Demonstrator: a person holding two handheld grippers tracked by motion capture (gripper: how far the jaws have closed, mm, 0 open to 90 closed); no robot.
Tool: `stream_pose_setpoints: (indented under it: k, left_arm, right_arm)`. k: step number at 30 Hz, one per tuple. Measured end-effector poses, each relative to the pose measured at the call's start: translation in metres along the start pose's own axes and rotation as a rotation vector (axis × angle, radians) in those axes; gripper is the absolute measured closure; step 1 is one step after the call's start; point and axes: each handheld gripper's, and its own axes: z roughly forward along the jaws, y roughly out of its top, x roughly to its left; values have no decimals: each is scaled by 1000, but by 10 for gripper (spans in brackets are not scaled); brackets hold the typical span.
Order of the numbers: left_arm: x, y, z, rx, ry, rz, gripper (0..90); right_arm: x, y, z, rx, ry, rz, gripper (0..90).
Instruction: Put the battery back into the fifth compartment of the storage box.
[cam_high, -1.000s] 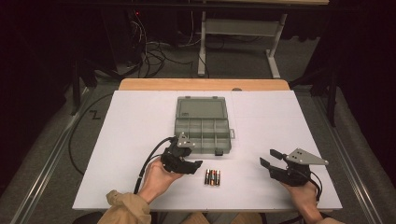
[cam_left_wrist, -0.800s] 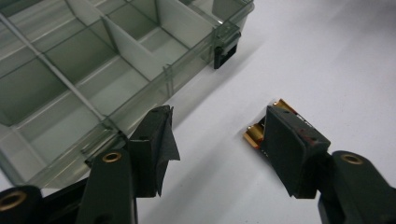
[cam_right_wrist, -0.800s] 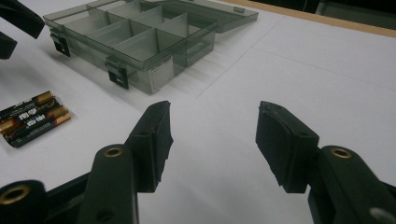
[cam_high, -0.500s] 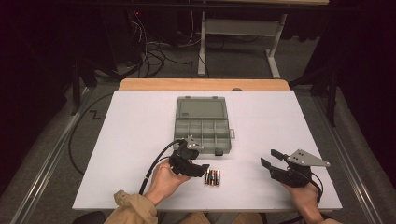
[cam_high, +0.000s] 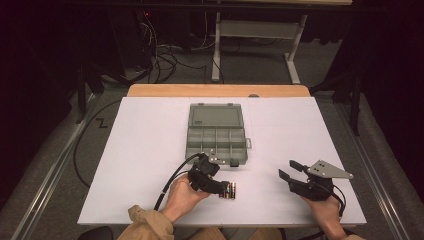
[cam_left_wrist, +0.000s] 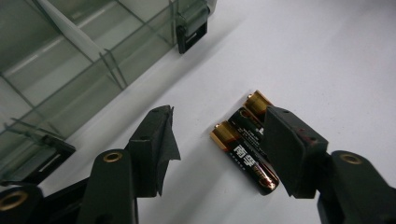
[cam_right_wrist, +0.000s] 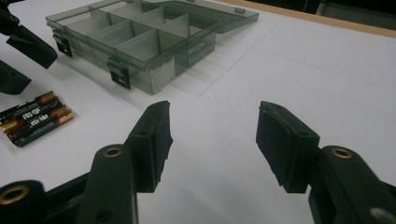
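Now, with your left tongs (cam_left_wrist: 215, 140) spread over the batteries (cam_left_wrist: 247, 144), apparently three, settle around one before closing, leaving the right tongs (cam_right_wrist: 212, 140) apart.

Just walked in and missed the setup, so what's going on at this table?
A person holds tongs in each hand at a white table. The left tongs are open and lowered around a small group of batteries lying in front of an open grey compartment box; nothing is gripped yet. The right tongs wait open over bare table to the side. The box's compartments look empty.
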Motion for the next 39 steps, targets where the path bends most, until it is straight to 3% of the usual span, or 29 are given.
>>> stream_pose_setpoints:
  k: [8,17,30,39]
  left_arm:
    - [-1,-2,4,34,8,5,443]
    - [0,-3,7,48,0,-23,469]
    - [-1,-5,7,87,-5,-50,580]
    - [-3,-6,7,106,4,-45,654]
  right_arm:
    - [0,0,0,-3,-1,-2,468]
    - [0,0,0,11,-5,0,478]
    - [-1,0,-2,2,-12,6,480]
    - [-1,0,-2,4,-11,6,482]
